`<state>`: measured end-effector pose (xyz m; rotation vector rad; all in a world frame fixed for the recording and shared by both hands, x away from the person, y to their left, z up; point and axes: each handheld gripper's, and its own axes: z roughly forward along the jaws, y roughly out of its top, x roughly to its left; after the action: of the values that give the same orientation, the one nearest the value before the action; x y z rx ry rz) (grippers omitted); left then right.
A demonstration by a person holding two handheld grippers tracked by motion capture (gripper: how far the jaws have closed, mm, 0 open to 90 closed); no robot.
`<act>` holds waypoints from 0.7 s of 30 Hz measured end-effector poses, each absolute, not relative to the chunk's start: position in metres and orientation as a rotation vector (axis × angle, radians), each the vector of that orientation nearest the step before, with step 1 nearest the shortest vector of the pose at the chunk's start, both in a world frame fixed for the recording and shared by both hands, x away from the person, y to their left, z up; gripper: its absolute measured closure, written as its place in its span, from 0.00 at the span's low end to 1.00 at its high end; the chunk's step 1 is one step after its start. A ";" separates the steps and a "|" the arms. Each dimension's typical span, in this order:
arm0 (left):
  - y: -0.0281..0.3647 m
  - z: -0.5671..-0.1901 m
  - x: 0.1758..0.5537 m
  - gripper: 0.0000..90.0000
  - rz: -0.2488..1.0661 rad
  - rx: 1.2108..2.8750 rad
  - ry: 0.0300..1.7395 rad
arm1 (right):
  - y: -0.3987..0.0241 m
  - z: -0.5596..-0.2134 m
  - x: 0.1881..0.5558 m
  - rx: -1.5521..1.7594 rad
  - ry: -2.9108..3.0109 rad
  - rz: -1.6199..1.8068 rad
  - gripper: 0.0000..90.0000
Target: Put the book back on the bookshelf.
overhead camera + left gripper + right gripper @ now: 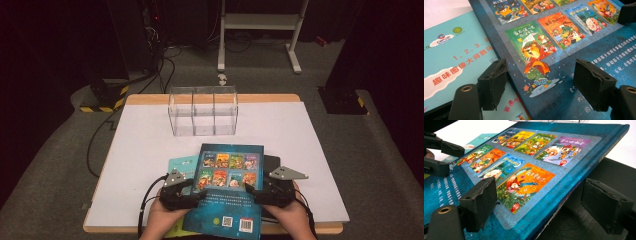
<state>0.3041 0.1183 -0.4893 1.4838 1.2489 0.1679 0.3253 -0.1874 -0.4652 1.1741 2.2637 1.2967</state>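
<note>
A dark blue picture book with small cover tiles lies at the table's front, on top of a teal book and a black book or pad. My left gripper stands open at its left edge; one jaw is over the teal book, the other over the blue cover. My right gripper is open at the right edge. There the blue book sits tilted above the black surface, its edge between the jaws with a gap to the outer one.
A clear acrylic organiser with three compartments stands at the back middle of the white table. The blue book overhangs the front edge. Cables and a white stand lie on the floor beyond the table.
</note>
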 end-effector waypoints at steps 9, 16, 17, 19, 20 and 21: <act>0.116 -0.489 0.305 0.31 0.173 1.497 1.240 | -0.187 -0.466 0.326 1.199 2.275 1.311 0.15; 0.113 -0.489 0.309 0.32 0.173 1.487 1.244 | -0.187 -0.464 0.330 1.197 2.266 1.285 0.17; 0.111 -0.489 0.315 0.33 0.174 1.480 1.247 | -0.189 -0.461 0.336 1.207 2.265 1.276 0.18; 0.108 -0.489 0.323 0.33 0.176 1.460 1.253 | -0.192 -0.460 0.344 1.212 2.263 1.269 0.19; 0.106 -0.488 0.328 0.33 0.182 1.467 1.260 | -0.193 -0.460 0.350 1.219 2.262 1.269 0.19; 0.105 -0.487 0.331 0.33 0.184 1.466 1.262 | -0.195 -0.460 0.358 1.226 2.270 1.271 0.19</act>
<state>0.3310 0.1051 -0.4872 1.4656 1.2621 0.1835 0.3577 -0.1948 -0.4598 1.2256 2.2702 1.2712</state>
